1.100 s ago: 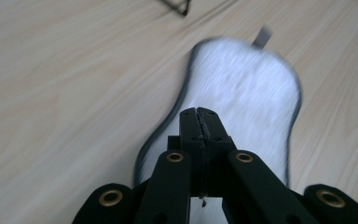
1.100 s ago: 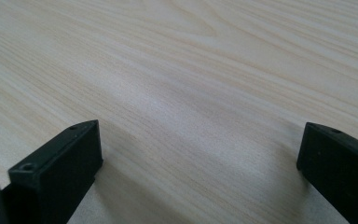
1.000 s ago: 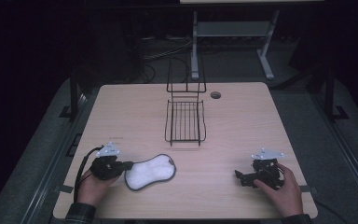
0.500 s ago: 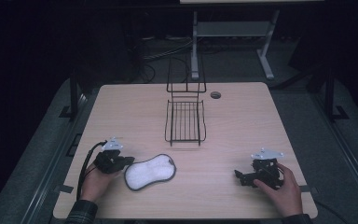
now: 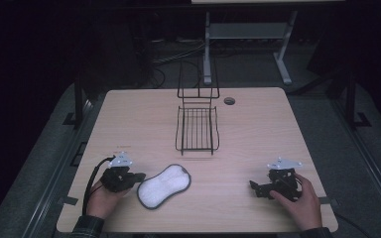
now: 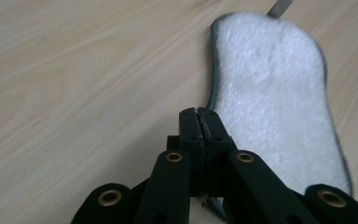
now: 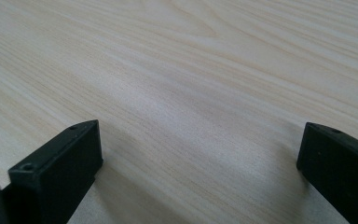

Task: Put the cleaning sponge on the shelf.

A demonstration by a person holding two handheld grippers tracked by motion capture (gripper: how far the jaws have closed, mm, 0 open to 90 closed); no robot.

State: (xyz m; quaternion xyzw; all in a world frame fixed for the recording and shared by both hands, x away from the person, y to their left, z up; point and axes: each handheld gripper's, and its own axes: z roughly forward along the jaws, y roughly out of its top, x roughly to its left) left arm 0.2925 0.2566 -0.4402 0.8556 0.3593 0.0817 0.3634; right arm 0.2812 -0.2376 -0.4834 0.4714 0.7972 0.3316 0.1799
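Table point(image 5: 258, 129): pale wood, spanning the middle of the high view, with a black wire rack point(image 5: 197, 130) at upper centre. The rack is empty, which I take as the pad's likely destination.

Scrubbing pad point(image 5: 163, 185): white with a dark rim, flat on the wood at lower left. It lies where it lay a second ago, so nothing is lifted yet.

My left tongs point(image 5: 138, 176): they have crept slightly toward the pad's near end. In the left gripper view they point(image 6: 199, 114) are pressed together at the rim of the pad point(image 6: 279, 121). Whether the rim is actually pinched, I cannot tell; the linkage hides that edge.

My right tongs point(image 5: 253, 187): unmoved at lower right, spread wide point(image 7: 200, 154) over bare wood.

Grey strip point(image 6: 279, 7): cut off at the top edge, unidentifiable.
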